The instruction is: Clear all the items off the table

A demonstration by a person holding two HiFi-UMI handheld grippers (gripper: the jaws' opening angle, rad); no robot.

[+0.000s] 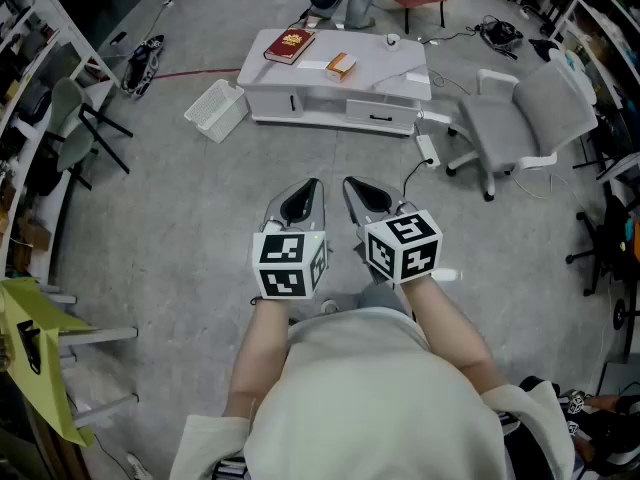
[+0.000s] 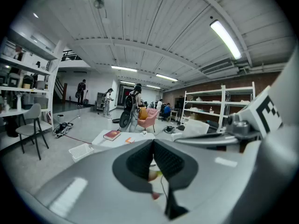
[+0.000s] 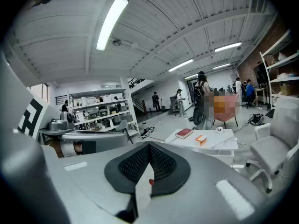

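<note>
- While you face the low table, your left gripper and right gripper hang closed, empty.
- Red book and orange box lie apart on it.

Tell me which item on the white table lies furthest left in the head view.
The dark red book, at the left end; the orange box sits nearer the middle, the small white object further right.

Too small to identify: the small white object at the tabletop's far edge. Illegible: cover print of the red book. Cut off by the head view's left edge: the green chair.
</note>
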